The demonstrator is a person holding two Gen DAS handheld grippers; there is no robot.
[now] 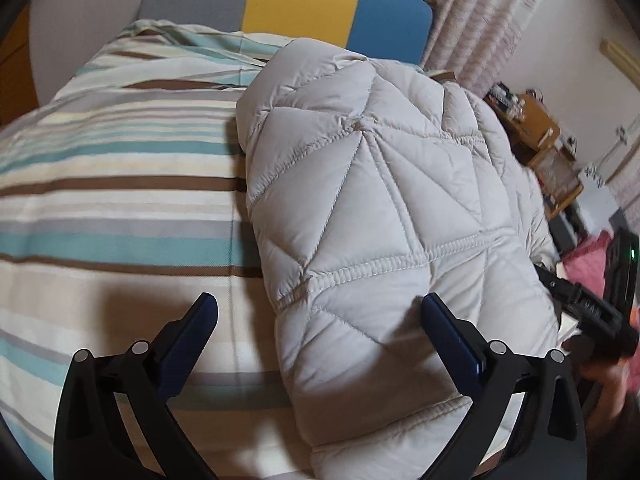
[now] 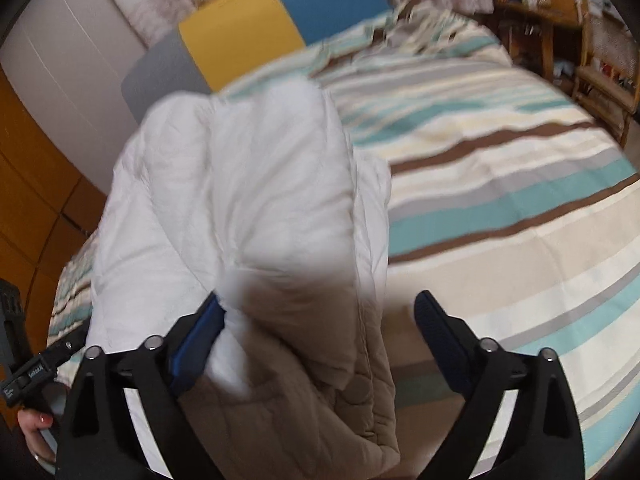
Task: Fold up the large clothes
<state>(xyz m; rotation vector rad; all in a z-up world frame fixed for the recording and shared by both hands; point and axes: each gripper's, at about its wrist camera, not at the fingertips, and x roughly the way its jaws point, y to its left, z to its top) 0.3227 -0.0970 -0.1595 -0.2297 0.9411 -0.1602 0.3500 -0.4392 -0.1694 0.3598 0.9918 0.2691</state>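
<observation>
A pale quilted puffer jacket [image 1: 380,208] lies folded in a long bundle on the striped bedspread [image 1: 120,200]. My left gripper [image 1: 320,312] is open just above the jacket's near left edge, its fingers [image 1: 448,328] spread wide and holding nothing. In the right wrist view the same jacket [image 2: 248,200] is blurred, with a beige lining part [image 2: 300,380] near the camera. My right gripper [image 2: 316,312] is open above that near end; its left finger [image 2: 200,340] touches the fabric but nothing is clamped. The right gripper's body also shows in the left wrist view [image 1: 592,308].
The bedspread [image 2: 500,220] stretches to the right. A grey, yellow and blue headboard [image 1: 304,0] stands behind. Curtains [image 1: 480,8] and a wooden shelf unit [image 2: 560,40] stand beside the bed. An orange cupboard [image 2: 24,184] is to the left.
</observation>
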